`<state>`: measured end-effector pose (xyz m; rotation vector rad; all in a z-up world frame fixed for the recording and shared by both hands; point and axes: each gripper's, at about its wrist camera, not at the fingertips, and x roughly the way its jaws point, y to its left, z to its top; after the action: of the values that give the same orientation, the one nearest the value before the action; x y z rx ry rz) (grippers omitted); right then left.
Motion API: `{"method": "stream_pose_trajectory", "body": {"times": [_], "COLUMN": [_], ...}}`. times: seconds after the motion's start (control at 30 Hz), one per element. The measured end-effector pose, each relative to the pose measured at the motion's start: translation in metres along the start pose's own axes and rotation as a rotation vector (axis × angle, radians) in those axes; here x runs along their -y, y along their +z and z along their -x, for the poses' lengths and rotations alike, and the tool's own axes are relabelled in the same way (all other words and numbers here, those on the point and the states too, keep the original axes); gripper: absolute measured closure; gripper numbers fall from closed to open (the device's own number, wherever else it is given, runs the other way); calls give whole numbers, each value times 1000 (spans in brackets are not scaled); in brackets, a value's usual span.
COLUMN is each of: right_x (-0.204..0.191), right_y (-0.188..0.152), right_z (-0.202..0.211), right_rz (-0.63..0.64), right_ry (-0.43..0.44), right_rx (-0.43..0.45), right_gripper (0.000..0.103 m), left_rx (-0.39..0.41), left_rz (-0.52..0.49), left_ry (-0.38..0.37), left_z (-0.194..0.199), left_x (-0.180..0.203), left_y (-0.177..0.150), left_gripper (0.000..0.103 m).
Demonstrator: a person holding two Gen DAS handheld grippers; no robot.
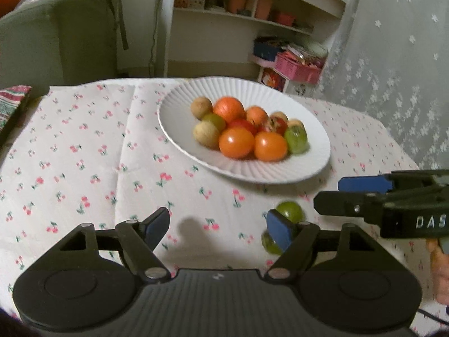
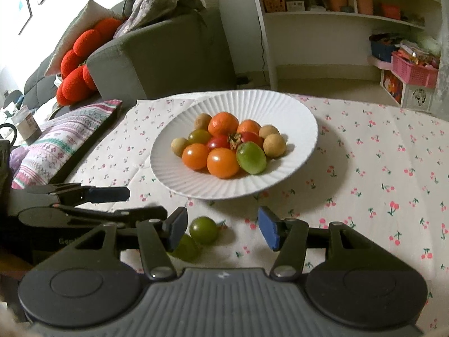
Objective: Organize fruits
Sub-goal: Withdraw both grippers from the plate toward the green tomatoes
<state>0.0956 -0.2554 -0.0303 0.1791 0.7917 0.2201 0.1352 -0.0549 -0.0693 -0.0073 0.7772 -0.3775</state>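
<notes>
A white ribbed plate [image 1: 179,112] [image 2: 174,174] on the cherry-print cloth holds several small fruits: orange, red, green and tan ones. Two green fruits lie loose on the cloth in front of the plate, one round [image 1: 291,210] [image 2: 203,229], one partly hidden behind a finger [image 1: 270,244] [image 2: 186,248]. My left gripper [image 1: 217,229] is open and empty, its right pad just beside the loose fruits. My right gripper [image 2: 221,229] is open and empty, the loose fruits by its left finger. Each gripper shows in the other's view, the right one in the left wrist view [image 1: 364,196] and the left one in the right wrist view [image 2: 92,199].
A grey sofa [image 2: 168,56] with red cushions stands behind the table on the left. A patterned cushion [image 2: 59,143] lies at the table's left edge. White shelves [image 2: 350,14] and a pink basket [image 2: 412,70] stand behind on the right.
</notes>
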Motion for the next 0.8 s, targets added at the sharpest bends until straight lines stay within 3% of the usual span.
{"method": "stream_pose_trajectory", "body": {"times": [0.17, 0.57, 0.8], "right_x": [4, 13, 10], "right_y": [-9, -6, -5], "right_z": [-8, -4, -5], "right_rz": [-31, -51, -45], "right_ry": [13, -2, 2], "right_rx": [-50, -28, -31], "right_gripper": [43, 43, 43], "left_rx": [24, 13, -8], "left_rz": [-35, -35, -85], "left_ry": [-4, -72, -121], "left_z": [3, 5, -3], "left_x": [7, 16, 26], "left_y": [-4, -9, -17], "left_gripper": [34, 33, 34]}}
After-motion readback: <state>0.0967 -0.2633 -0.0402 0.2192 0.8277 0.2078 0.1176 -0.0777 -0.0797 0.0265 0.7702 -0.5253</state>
